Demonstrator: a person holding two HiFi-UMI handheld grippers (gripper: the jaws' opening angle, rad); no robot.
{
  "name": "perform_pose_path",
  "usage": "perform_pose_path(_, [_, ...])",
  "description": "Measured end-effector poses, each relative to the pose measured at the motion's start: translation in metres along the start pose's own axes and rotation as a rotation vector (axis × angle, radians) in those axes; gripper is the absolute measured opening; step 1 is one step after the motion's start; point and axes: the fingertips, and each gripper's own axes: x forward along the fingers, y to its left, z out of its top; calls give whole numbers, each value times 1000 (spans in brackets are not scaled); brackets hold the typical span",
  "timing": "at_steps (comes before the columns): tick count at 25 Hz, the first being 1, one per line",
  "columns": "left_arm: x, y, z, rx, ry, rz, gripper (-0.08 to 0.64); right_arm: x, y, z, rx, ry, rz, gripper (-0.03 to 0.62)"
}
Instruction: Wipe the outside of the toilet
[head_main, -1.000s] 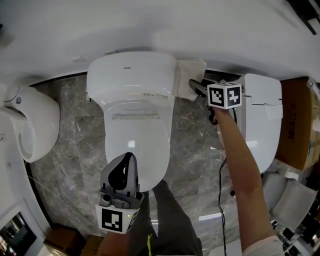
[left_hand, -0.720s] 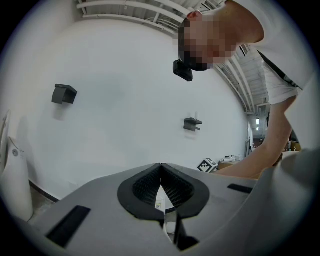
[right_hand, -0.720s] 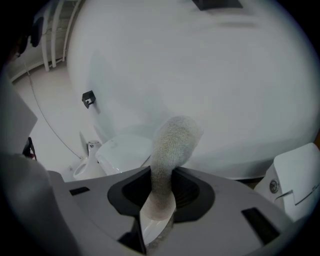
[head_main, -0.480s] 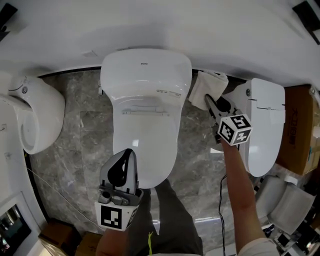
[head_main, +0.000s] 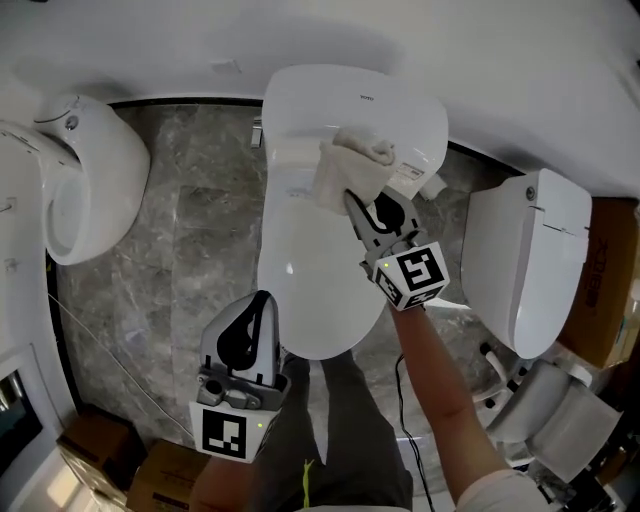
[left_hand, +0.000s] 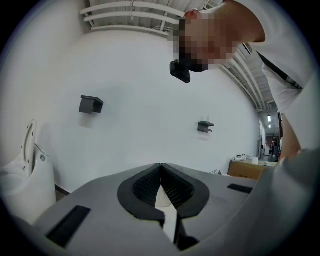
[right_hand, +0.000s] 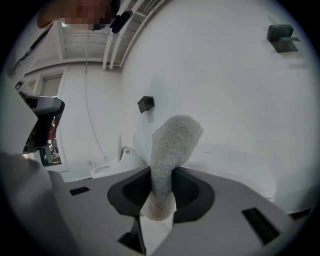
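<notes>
Toilet (head_main: 320, 270): white, lid down; long axis runs from the wall toward the person.
Cloth (head_main: 352, 165): on the lid's rear end.
Right hand-held gripper (head_main: 356, 203): pinching the cloth.
Left hand-held gripper (head_main: 258, 305): pressed together, empty, at the toilet's front edge.

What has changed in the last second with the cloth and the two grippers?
The right gripper, shut on the pale folded cloth throughout, swung it from the white ceramic toilet's right flank to over its rear top. The left gripper stayed shut and empty, low by the toilet's front.
</notes>
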Motion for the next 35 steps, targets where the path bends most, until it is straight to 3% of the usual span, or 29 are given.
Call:
perform_pose_path(5, [-30, 41, -29, -1, 23, 46, 18, 58, 55, -37, -38, 7, 77, 120])
perform_pose_path(11, [-44, 81, -88, 3, 35, 72, 18, 114, 70, -99, -97, 47, 97, 121])
perform_pose_path(17, [-36, 90, -126, -13, 36, 81, 18, 144, 48, -134, -134, 83, 72, 120])
perform_pose_path(23, [-19, 91, -143, -14, 31, 85, 18, 155, 19, -149, -86, 114, 28, 120])
perform_pose_path(35, [35, 50, -158, 7, -8, 22, 18, 98, -77, -166, -50, 110, -104, 120])
